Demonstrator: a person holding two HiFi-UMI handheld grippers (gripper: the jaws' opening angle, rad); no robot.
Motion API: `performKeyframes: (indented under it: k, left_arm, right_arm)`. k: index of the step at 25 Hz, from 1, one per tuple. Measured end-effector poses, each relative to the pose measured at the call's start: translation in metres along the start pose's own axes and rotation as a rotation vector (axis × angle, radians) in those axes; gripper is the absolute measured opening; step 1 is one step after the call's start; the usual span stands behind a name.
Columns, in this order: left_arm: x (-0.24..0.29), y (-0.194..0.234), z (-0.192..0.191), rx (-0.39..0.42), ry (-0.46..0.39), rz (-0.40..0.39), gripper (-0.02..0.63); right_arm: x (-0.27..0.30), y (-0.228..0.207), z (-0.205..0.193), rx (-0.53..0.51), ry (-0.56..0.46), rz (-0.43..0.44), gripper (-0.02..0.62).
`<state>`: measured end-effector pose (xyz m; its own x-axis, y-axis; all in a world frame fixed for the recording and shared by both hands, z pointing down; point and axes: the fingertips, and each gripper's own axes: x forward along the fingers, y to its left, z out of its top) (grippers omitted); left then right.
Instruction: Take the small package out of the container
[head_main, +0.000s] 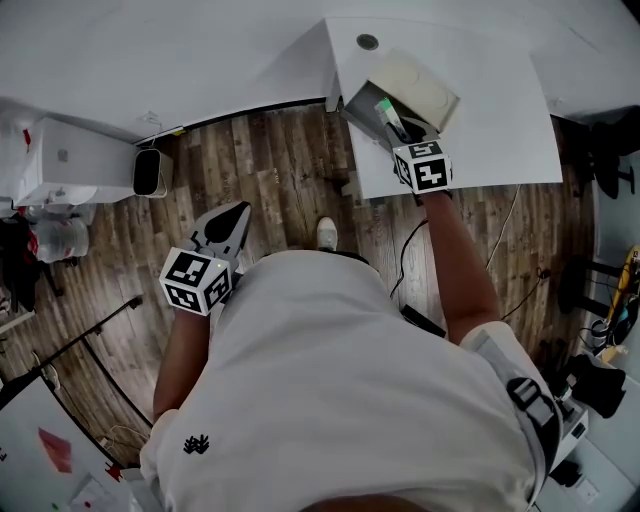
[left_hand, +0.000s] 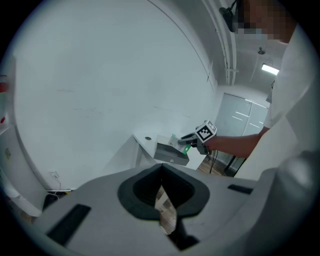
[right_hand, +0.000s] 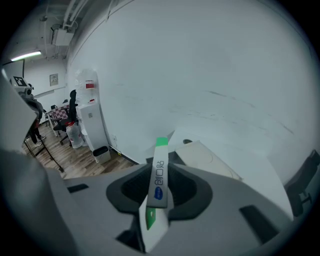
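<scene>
The right gripper (head_main: 396, 128) is closing its jaws on the small package (right_hand: 159, 181), a slim white carton with a green end and a blue mark on its face. The pads are pressing on the carton's two sides, and the green end is standing out past the jaw tips. In the head view the package is hanging over the open top of the container (head_main: 358, 103), a grey box with a pale upper panel. Whether the package's lower end is clear of the rim cannot be told from any view.

The container is sitting on the white table (head_main: 480, 140), close against the table's left edge and short of the near left corner. A round cable hole (head_main: 368, 42) is lying in the table top just beyond the container, toward the far edge.

The left gripper (head_main: 228, 225) is hovering over the wooden floor (head_main: 290, 170), well apart from the table. Its jaws are meeting at the tips with nothing between them (only a sliver of floor is showing through the slit in its own view).

The person's white shirt (head_main: 340, 380) is filling the lower part of the head view, and one shoe (head_main: 326, 233) is showing just beyond it. A small pale bin (head_main: 152, 172) is standing against the wall, left of the table.
</scene>
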<state>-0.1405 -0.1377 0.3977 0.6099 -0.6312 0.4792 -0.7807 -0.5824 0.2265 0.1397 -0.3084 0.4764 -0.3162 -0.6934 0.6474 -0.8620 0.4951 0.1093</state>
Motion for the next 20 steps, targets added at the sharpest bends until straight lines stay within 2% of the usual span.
performKeyframes:
  k: [9,20]
  left_arm:
    - [-0.028,0.006,-0.012,-0.002,-0.016,-0.047,0.008]
    - [-0.079,0.024,-0.037,0.001,-0.029,-0.063,0.008]
  right_arm:
    - [-0.038,0.045,0.017,0.0,-0.02,0.001,0.095]
    - [-0.081,0.13,0.025,-0.007,-0.034,0.042,0.095]
